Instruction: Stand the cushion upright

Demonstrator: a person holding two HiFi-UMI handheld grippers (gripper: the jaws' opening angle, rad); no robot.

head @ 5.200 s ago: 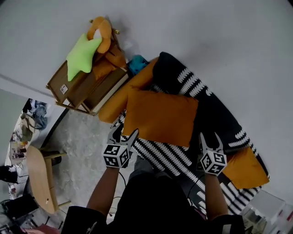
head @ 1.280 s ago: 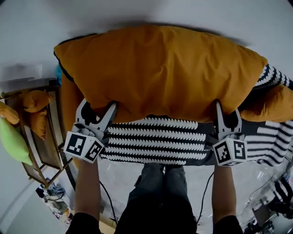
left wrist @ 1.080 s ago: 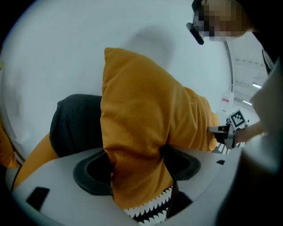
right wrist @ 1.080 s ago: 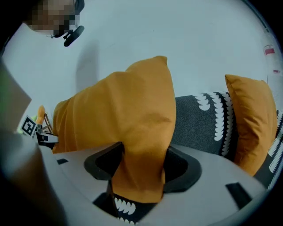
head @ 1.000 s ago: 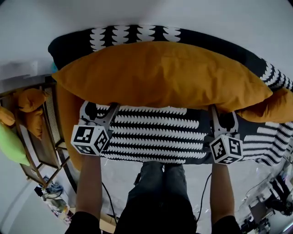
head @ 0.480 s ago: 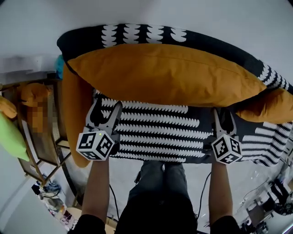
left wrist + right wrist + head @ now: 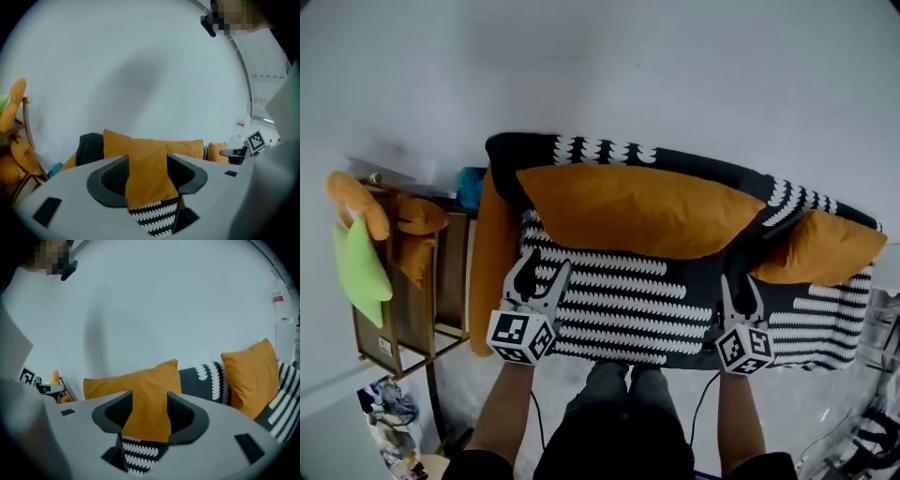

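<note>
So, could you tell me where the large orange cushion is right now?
In the head view the large orange cushion stands at the middle of the patterned sofa, against its backrest, with a smaller orange cushion at its right.

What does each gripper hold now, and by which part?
Nothing. The left gripper and right gripper hang apart from the orange cushion; their jaws are closing with nothing between them.

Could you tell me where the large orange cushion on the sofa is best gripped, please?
Probably its top edge, near the two corners, coming from the front and above. The cushion stands on its long edge on the striped seat, leaning on the backrest, so the top seam is the thin, free part.
</note>
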